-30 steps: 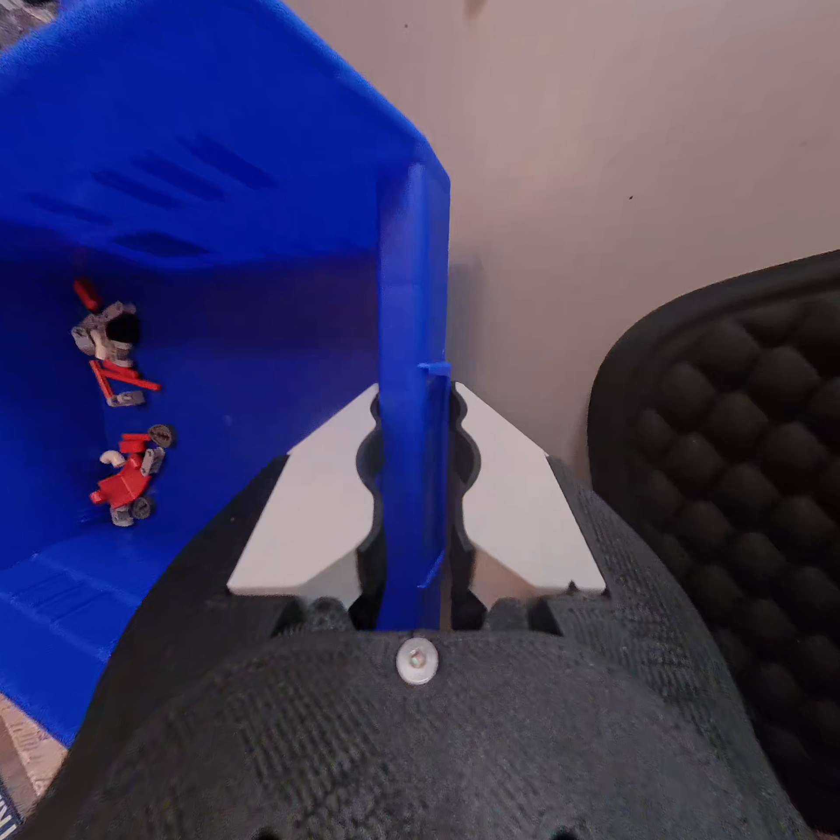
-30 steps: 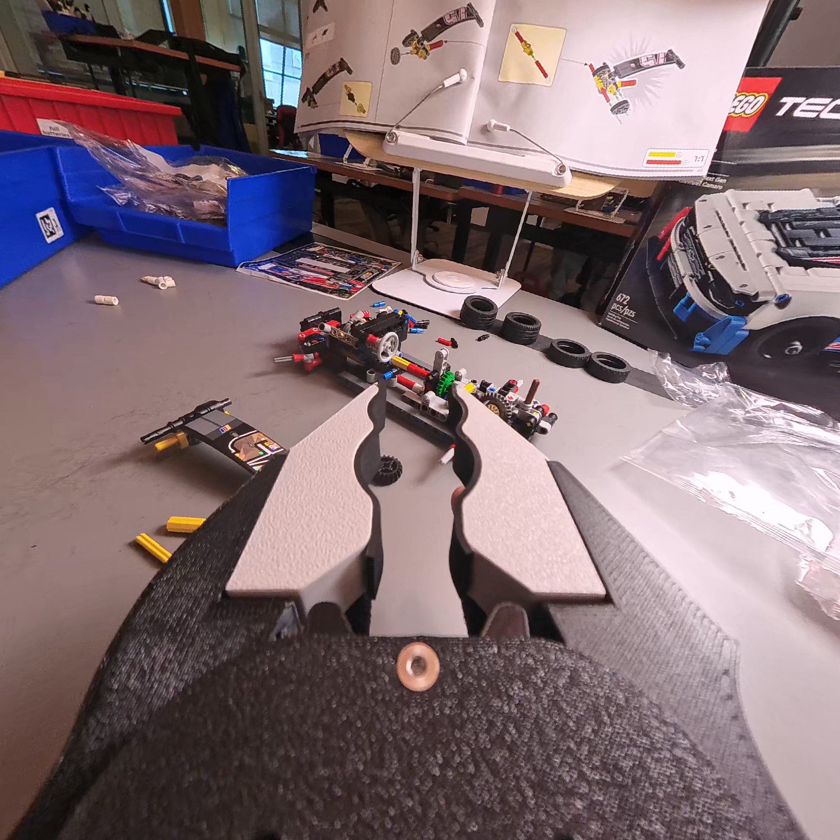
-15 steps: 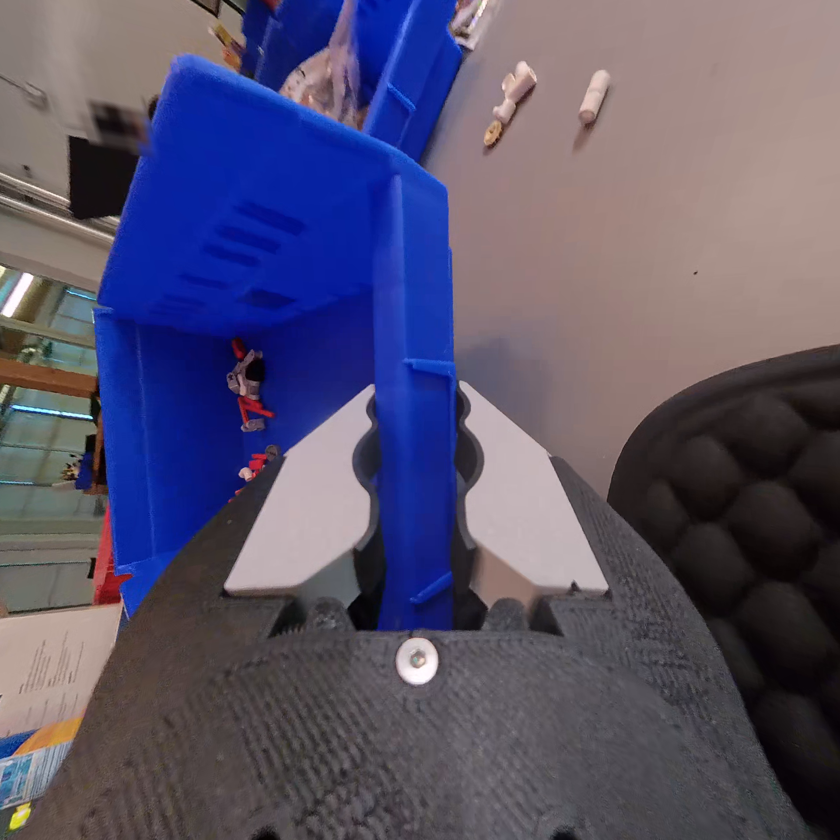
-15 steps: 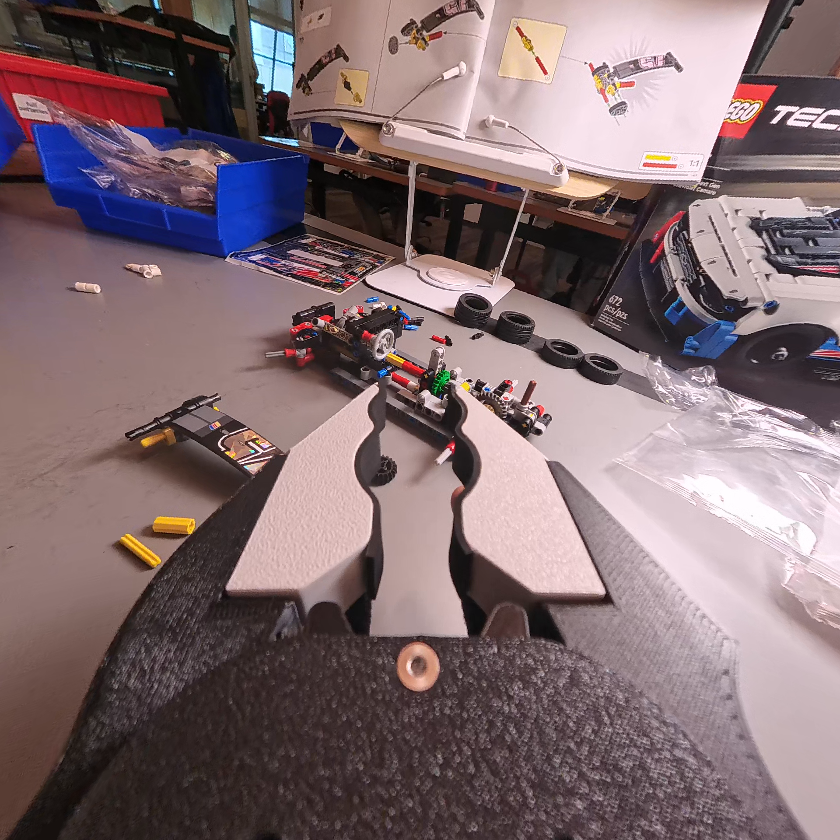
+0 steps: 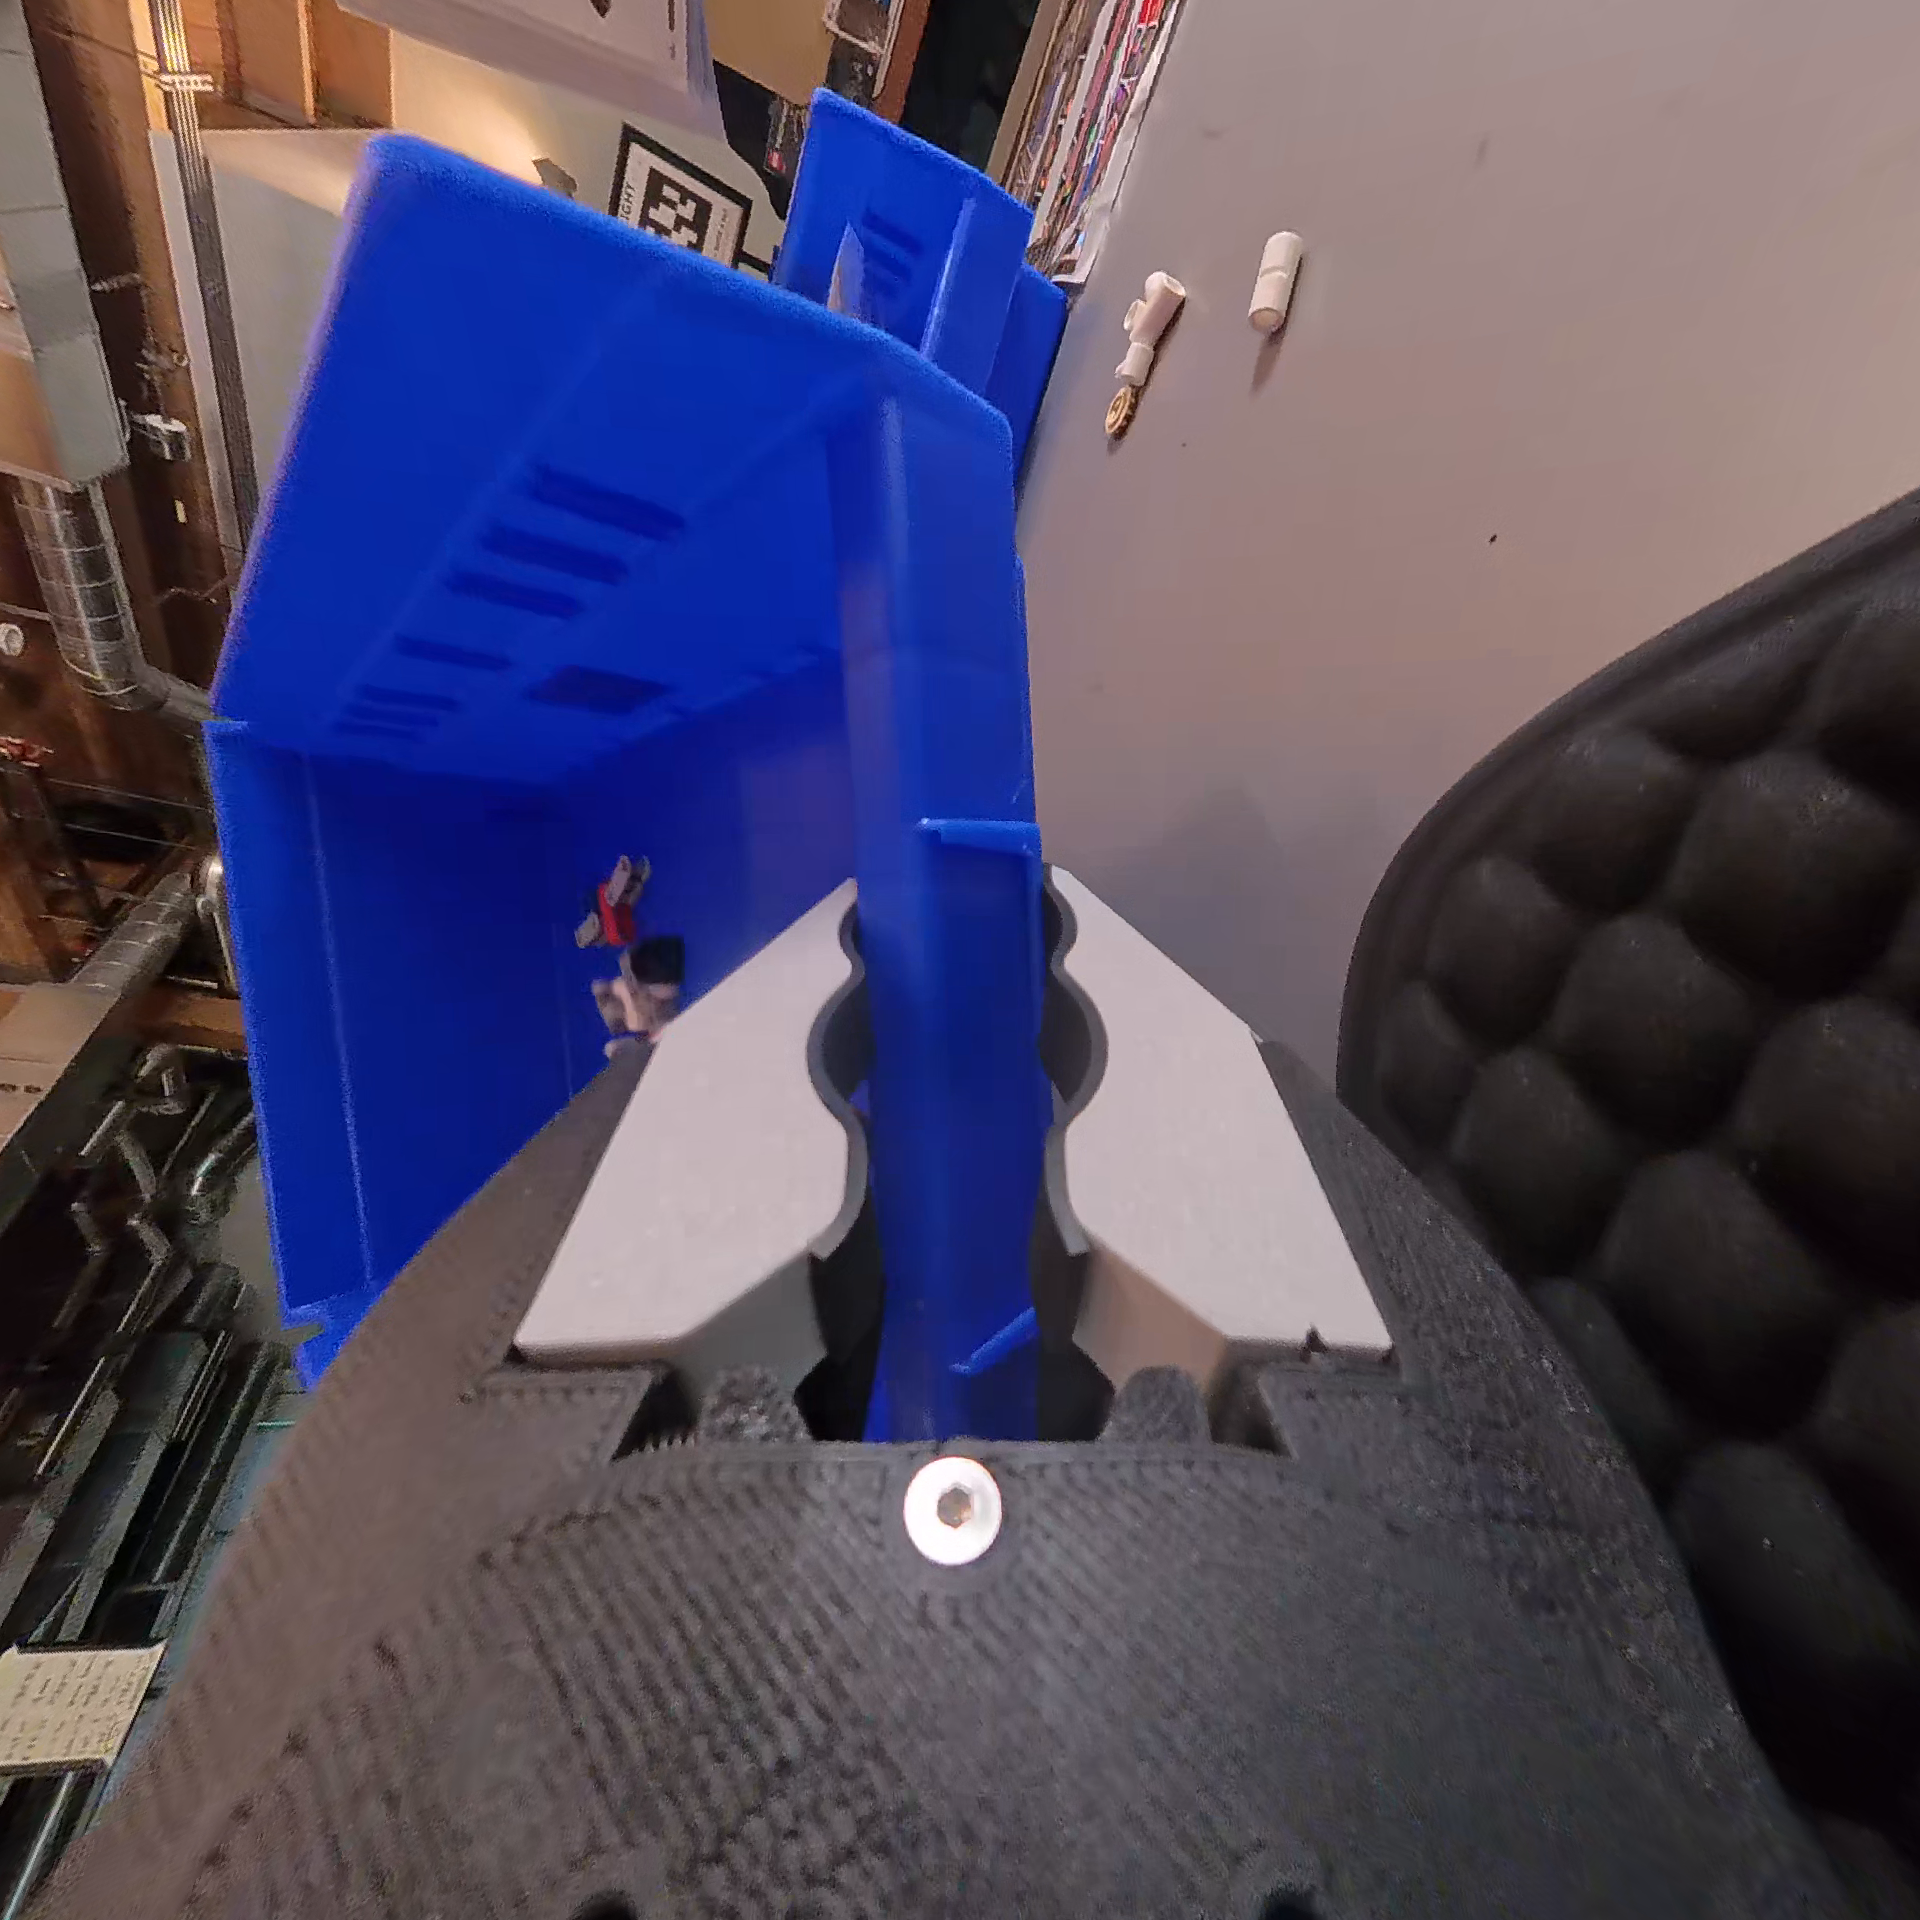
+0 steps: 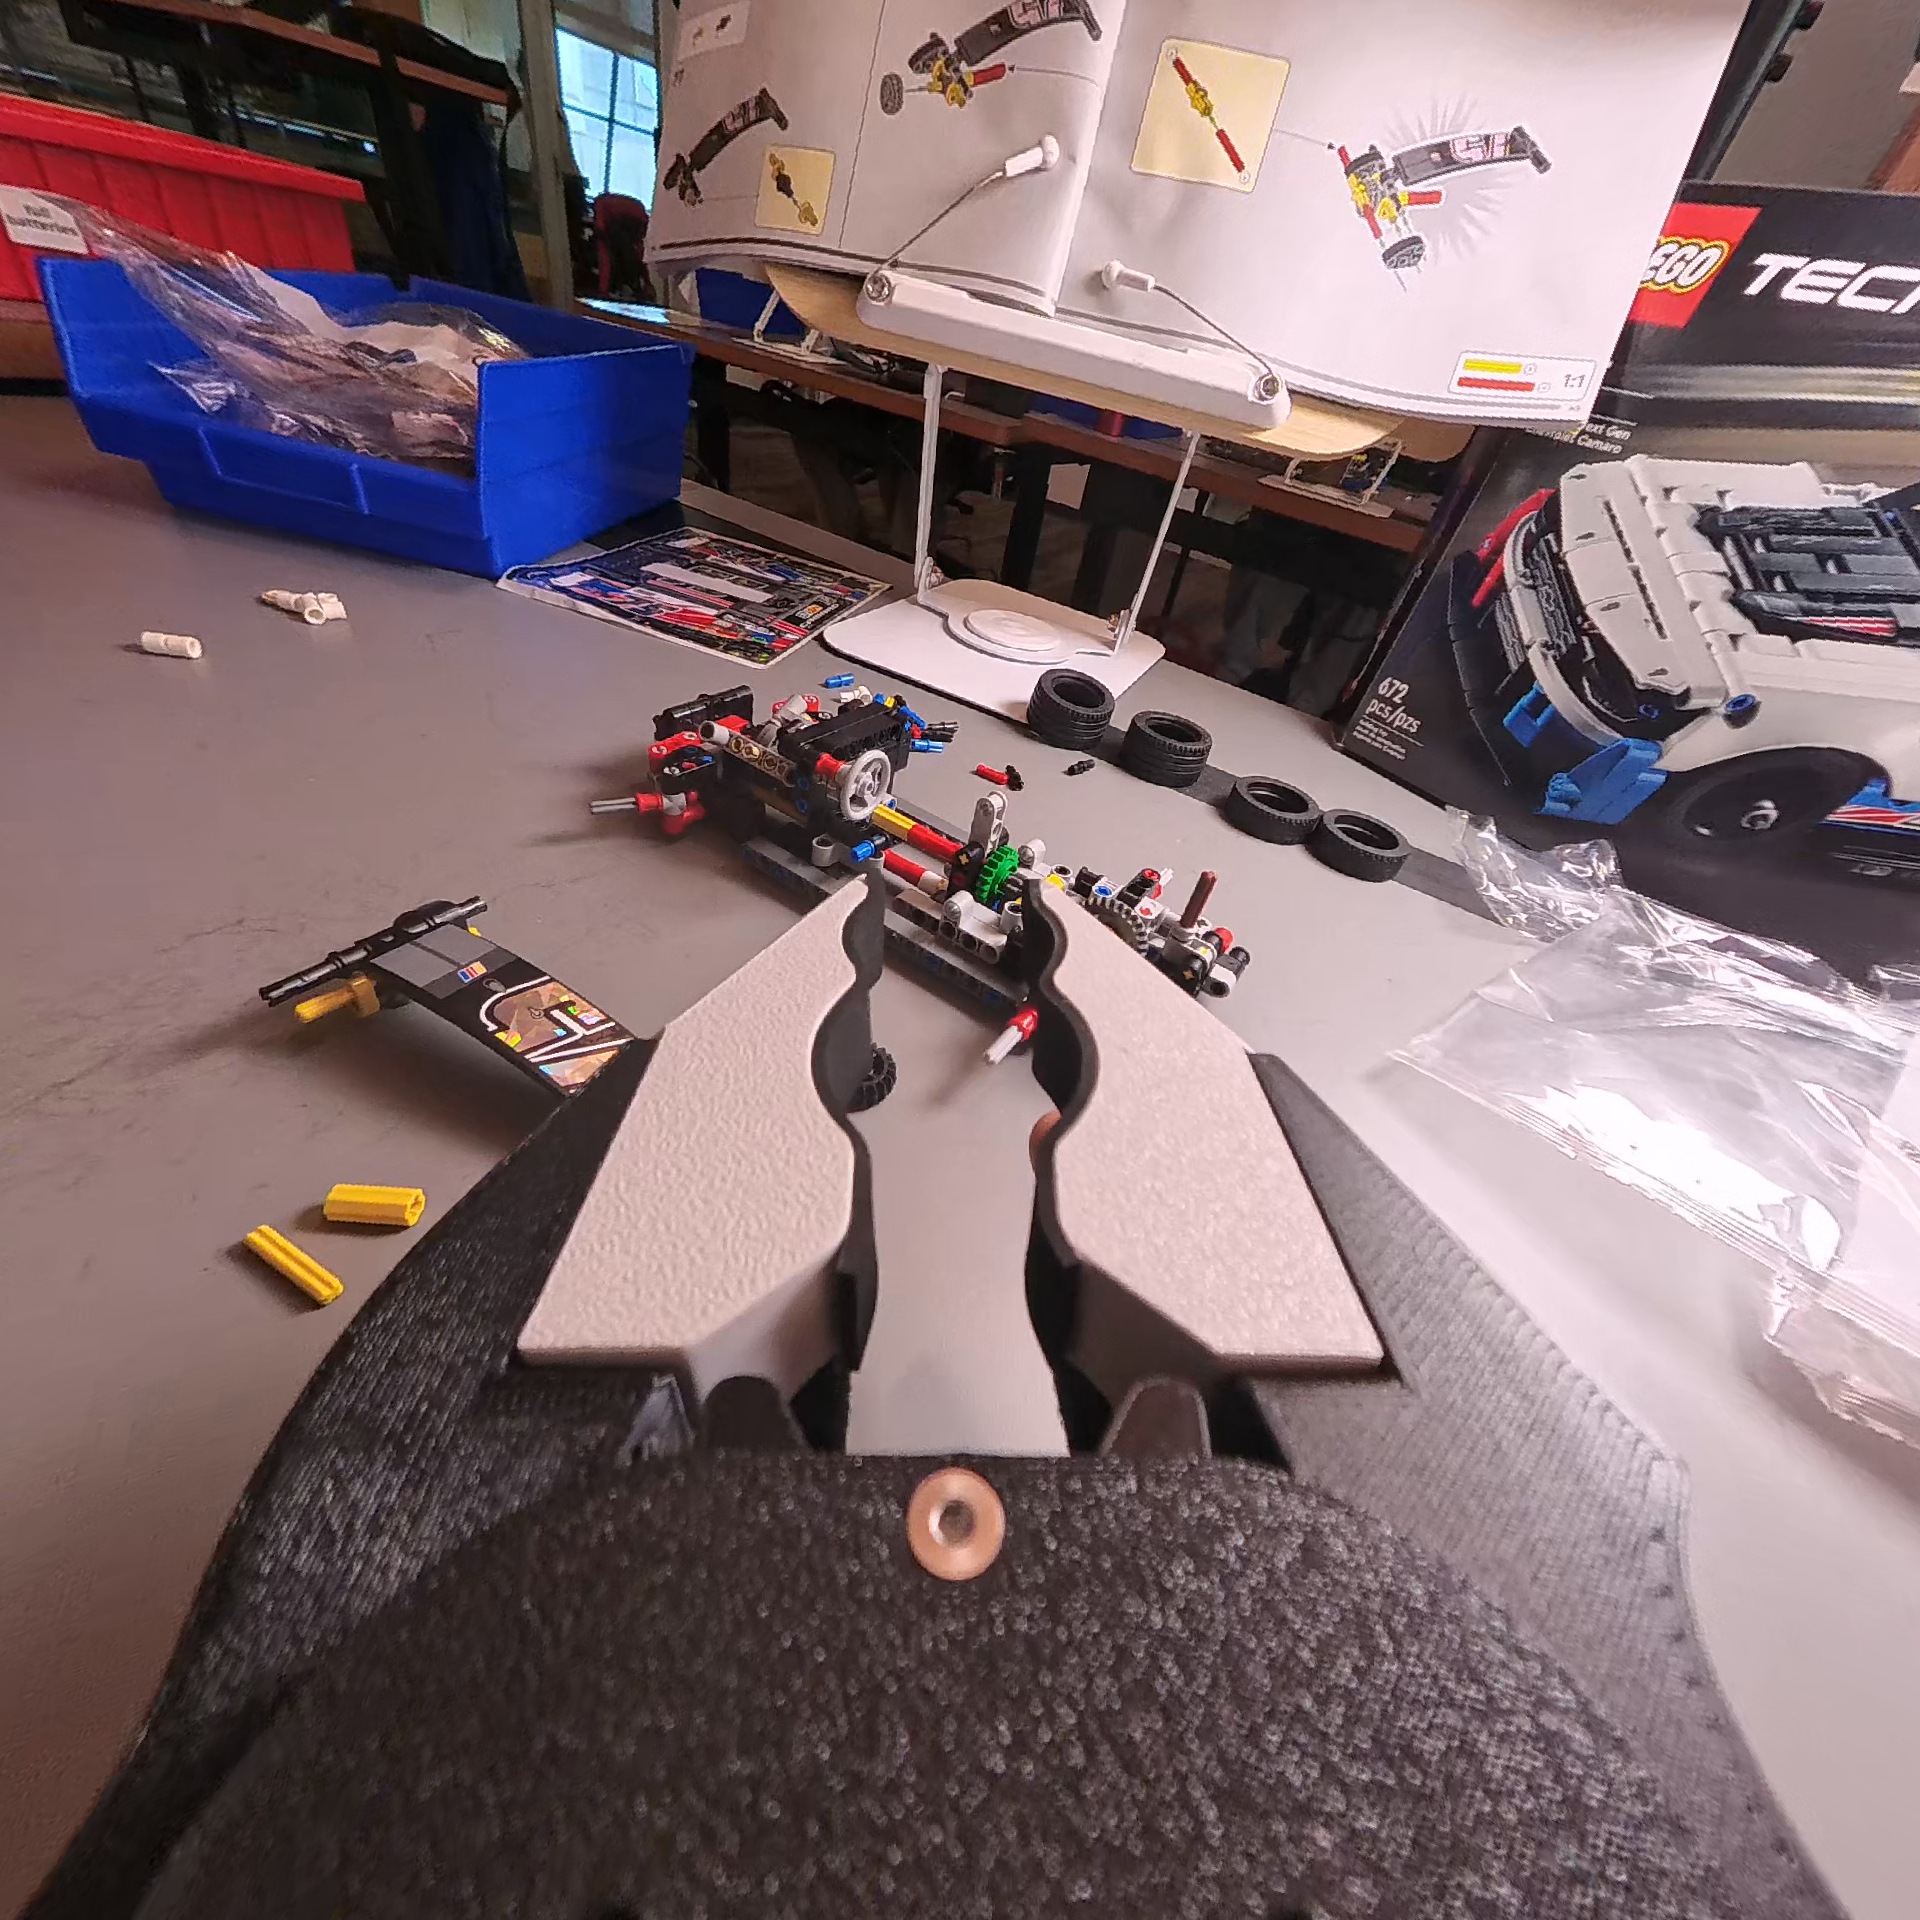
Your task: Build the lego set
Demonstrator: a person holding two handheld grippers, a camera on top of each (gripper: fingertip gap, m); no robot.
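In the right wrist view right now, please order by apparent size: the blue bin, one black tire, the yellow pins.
1. blue bin, clearly largest, though far away.
2. black tire.
3. yellow pins: they look about as large as the tire, but they lie nearer the camera, so this rank is unsure.

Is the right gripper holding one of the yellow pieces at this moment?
No. The right gripper has open, empty jaws, and both yellow pieces lie on the grey table to its left.

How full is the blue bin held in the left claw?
Nearly empty: the blue bin shows only a few small red and grey lego pieces inside.
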